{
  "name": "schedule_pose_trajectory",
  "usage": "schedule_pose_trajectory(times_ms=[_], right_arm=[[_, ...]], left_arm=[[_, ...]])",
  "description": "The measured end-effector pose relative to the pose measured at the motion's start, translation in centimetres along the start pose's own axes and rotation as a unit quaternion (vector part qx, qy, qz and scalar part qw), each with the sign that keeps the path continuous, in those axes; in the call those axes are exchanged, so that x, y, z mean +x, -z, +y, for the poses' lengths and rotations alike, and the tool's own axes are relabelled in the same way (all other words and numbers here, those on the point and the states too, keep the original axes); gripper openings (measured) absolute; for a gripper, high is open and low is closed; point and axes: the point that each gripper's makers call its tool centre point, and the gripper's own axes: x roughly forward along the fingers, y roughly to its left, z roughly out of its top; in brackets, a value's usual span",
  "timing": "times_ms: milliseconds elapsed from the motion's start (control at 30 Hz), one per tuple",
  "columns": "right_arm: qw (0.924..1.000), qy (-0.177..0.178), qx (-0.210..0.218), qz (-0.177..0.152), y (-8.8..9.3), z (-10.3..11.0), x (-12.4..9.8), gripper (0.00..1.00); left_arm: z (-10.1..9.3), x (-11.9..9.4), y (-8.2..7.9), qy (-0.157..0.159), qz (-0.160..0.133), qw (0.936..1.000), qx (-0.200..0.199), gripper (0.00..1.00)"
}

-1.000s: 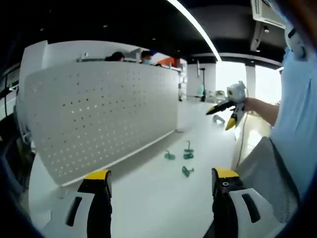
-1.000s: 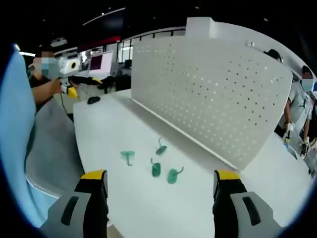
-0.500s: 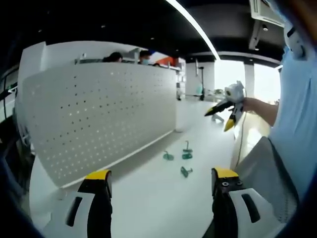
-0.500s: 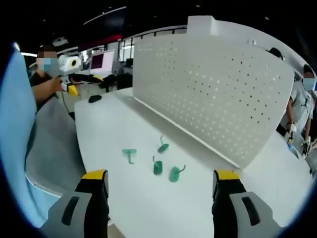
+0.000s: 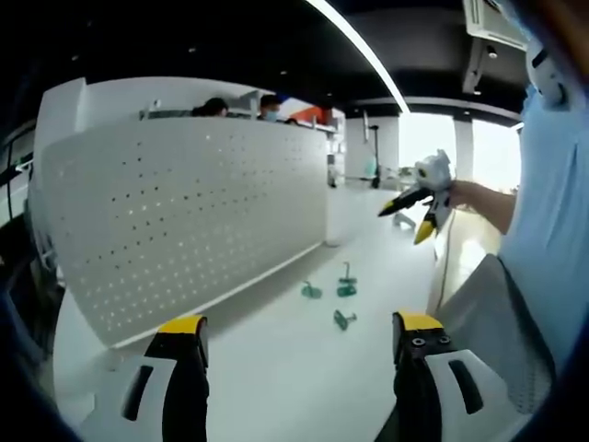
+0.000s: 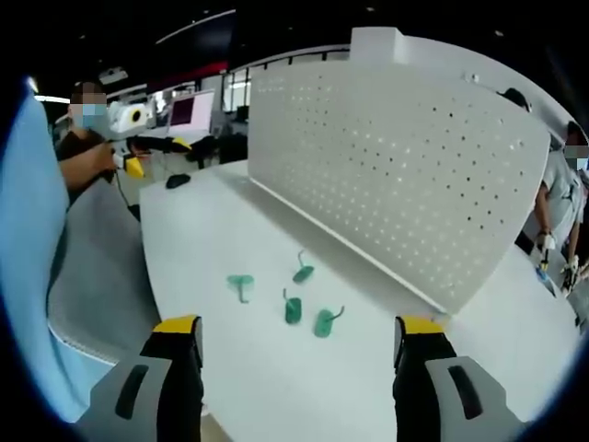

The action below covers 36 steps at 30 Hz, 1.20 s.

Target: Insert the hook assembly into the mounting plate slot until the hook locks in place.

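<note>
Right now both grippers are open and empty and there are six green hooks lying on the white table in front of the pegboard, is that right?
Not quite: the right gripper view shows four green hooks, not six, on the white table before the pegboard. Both grippers, left and right, are open and empty.

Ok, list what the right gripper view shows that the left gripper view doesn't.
Right gripper view: a fourth green hook, a dark object on the table, a lit monitor. Left gripper view: a ceiling light strip and bright windows. Both: the white pegboard, the white table, green hooks, and an open, empty gripper, the left gripper and right gripper.
</note>
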Motion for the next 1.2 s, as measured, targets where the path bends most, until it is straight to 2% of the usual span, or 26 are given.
schedule_pose_trajectory(times_ms=[367, 767, 1200], right_arm=[[0.9999, -0.005, 0.006, 0.007, 0.6, -0.7, 0.5, 0.85], [0.9998, -0.007, 0.0, 0.02, 0.5, -1.2, 0.6, 0.84], [0.9994, -0.002, 0.019, 0.03, 0.2, -1.7, 1.4, 0.8]], left_arm=[[-0.3, 0.4, -0.1, 0.009, 0.0, 1.0, 0.001, 0.84], [-0.4, 0.8, 0.2, 0.011, -0.009, 0.9999, -0.005, 0.83], [-0.7, 1.0, 0.4, 0.018, -0.009, 0.9998, -0.006, 0.83]])
